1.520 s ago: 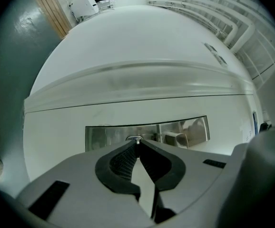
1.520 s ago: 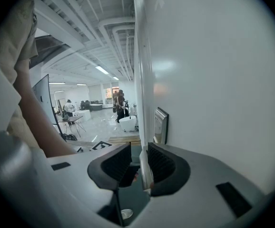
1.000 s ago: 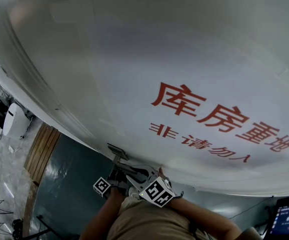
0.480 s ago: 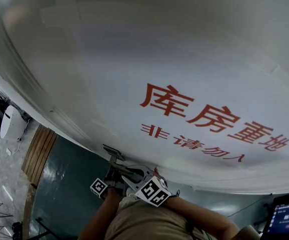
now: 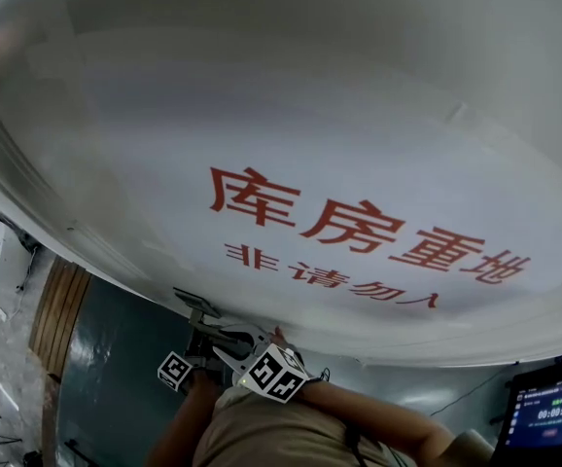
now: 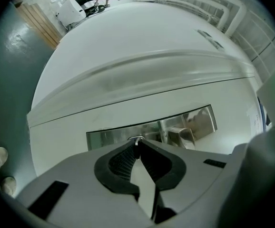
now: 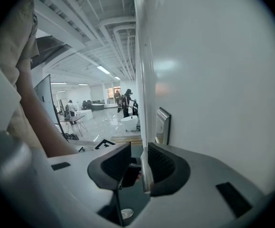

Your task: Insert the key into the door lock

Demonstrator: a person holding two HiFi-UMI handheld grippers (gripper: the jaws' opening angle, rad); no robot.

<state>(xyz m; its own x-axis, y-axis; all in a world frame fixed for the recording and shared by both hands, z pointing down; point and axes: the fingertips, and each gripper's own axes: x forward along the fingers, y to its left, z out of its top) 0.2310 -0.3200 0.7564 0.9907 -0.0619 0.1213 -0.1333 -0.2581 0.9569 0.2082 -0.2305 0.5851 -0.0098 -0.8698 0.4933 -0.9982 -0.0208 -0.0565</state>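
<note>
L gripper (image 6: 137,146) jaws clamped on key (image 6: 136,139), tip right at metal lock plate (image 6: 111,137) on white door (image 6: 128,46). R gripper (image 7: 139,158) jaws apart, beside door edge.

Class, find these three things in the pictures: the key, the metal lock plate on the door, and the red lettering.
key (image 6: 136,140), left gripper view: metal end showing between the jaw tips.
lock plate (image 6: 110,137), left gripper view: bare left part of its face.
red lettering (image 5: 351,227), head view: second large character.

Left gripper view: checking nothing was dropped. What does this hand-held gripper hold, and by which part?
The key, pinched at the tips of the left hand-held gripper; only a metal end shows, which part cannot be told.
</note>
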